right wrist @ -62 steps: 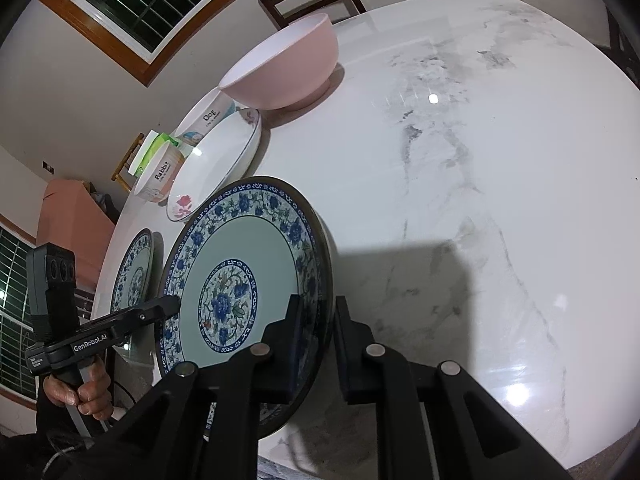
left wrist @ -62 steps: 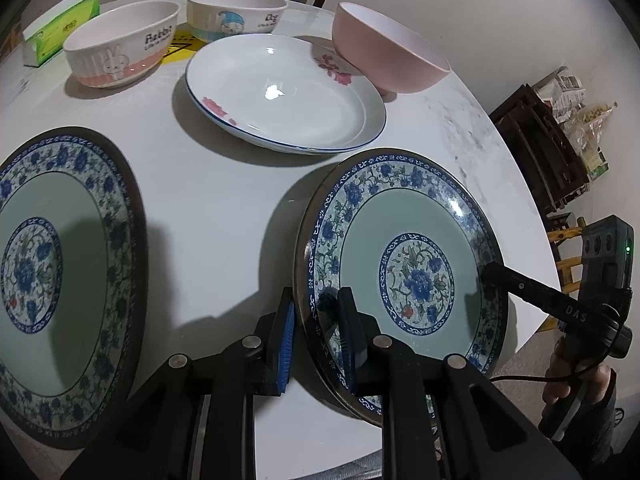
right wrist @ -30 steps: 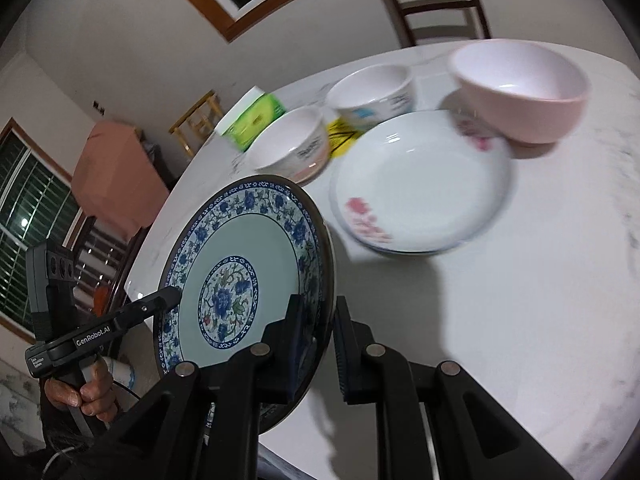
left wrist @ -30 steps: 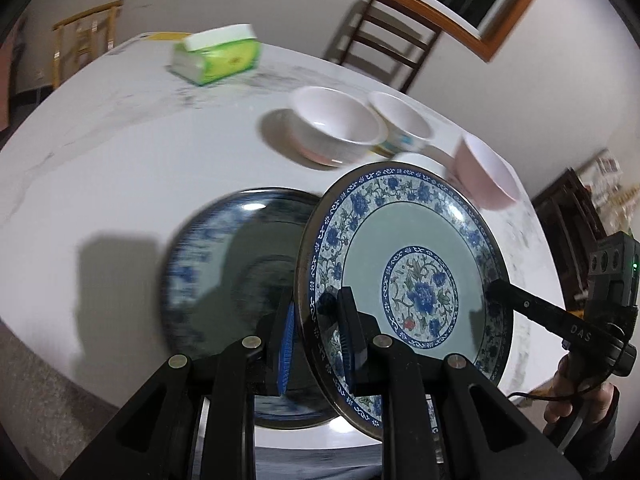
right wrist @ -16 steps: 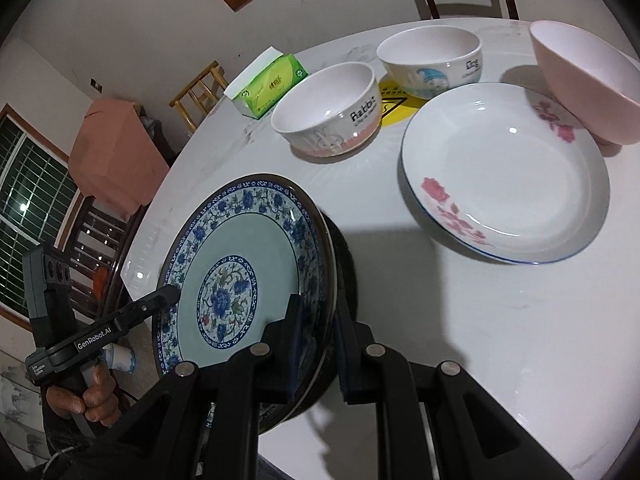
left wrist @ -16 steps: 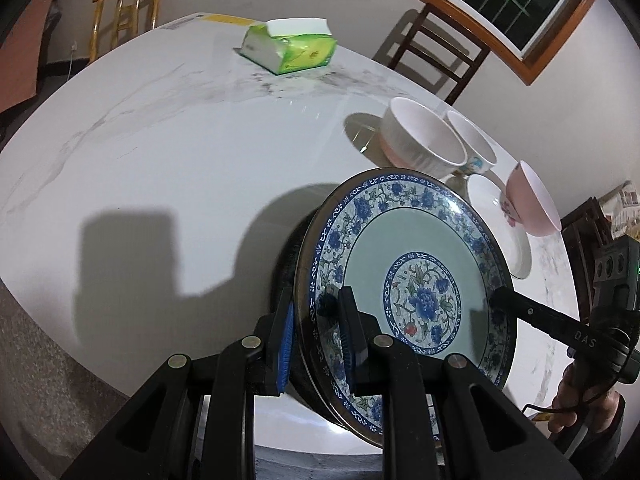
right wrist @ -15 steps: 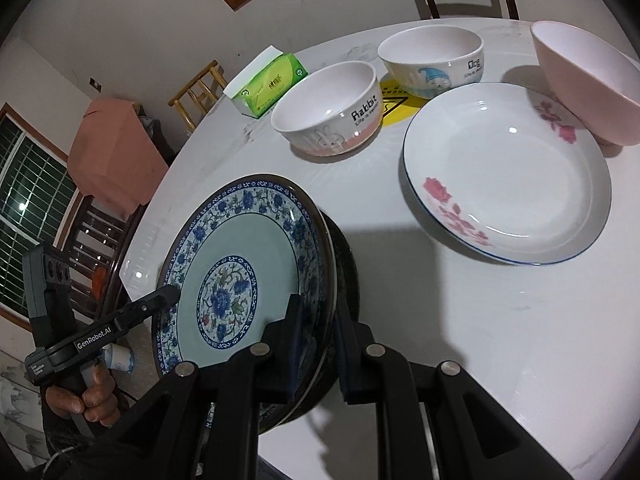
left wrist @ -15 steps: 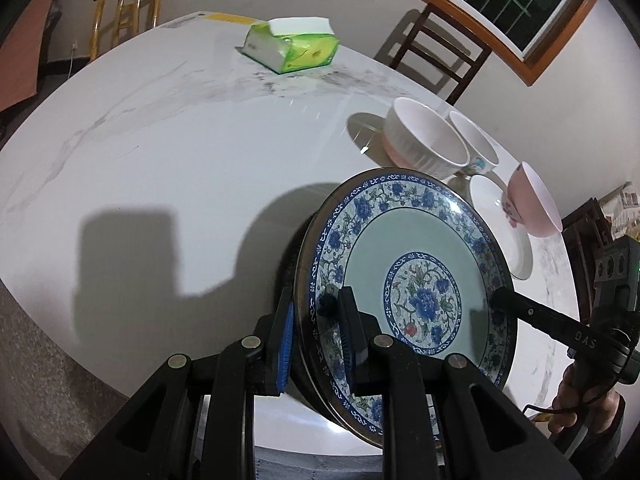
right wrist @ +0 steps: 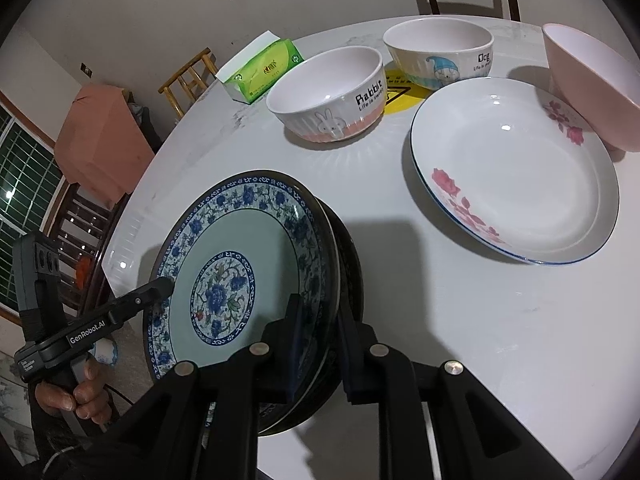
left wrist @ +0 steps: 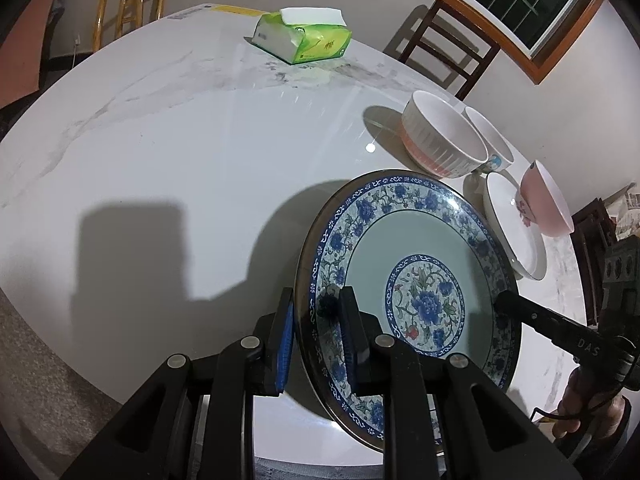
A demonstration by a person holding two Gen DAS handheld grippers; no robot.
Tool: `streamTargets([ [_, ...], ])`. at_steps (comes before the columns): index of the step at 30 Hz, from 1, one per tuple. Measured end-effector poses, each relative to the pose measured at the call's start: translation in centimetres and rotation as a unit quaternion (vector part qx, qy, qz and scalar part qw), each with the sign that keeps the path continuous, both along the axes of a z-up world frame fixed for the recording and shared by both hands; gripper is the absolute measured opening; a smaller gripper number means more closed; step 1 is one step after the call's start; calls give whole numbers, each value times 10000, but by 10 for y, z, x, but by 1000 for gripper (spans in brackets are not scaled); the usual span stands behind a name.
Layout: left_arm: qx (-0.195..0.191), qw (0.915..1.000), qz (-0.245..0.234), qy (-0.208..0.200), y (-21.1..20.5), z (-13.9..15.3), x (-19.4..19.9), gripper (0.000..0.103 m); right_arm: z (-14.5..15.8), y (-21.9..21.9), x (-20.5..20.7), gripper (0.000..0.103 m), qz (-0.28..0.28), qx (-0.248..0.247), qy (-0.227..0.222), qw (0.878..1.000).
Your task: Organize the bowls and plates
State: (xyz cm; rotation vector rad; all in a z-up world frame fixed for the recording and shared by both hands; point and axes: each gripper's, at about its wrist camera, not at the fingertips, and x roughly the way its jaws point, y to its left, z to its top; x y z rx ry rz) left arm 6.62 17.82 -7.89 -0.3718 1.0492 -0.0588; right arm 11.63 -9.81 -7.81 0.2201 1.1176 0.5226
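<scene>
A blue-and-white floral plate [left wrist: 424, 248] [right wrist: 240, 240] is held at two opposite rims, tilted slightly, on top of a second plate like it. Only the dark rim of that lower plate [right wrist: 352, 264] shows. My left gripper [left wrist: 316, 320] is shut on the near rim in the left wrist view. My right gripper [right wrist: 320, 328] grips the opposite rim, with its jaws starting to open and the rim still between the pads. Each gripper's tip reaches into the other's view, the right one [left wrist: 506, 300] and the left one [right wrist: 162, 286].
A white plate with pink flowers [right wrist: 512, 176], a rabbit bowl [right wrist: 328, 96], a dog bowl [right wrist: 440, 48] and a pink bowl [right wrist: 588, 80] stand past the stack. A green tissue pack [left wrist: 304, 40] lies far back. Chairs ring the round marble table [left wrist: 160, 140].
Both grippers carried the floral plate across the table and lowered it onto the second floral plate. Over the last half second it has hardly moved.
</scene>
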Motion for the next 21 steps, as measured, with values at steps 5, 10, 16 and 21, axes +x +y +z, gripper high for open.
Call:
streamTargets([
  [5, 118, 9999, -13, 32, -2, -3, 1, 19, -3, 3, 0, 18, -39, -102, 48, 9999],
  [10, 301, 9995, -22, 61, -5, -8, 0, 16, 2, 11, -3, 19, 53, -414, -205, 9989],
  [16, 347, 9994, -27, 50, -7, -7, 1, 16, 3, 14, -1, 20, 73, -512, -269, 9983],
  [21, 335, 9994, -11, 60, -7, -8, 0, 17, 6, 28, -10, 35, 278, -794, -501, 9952],
])
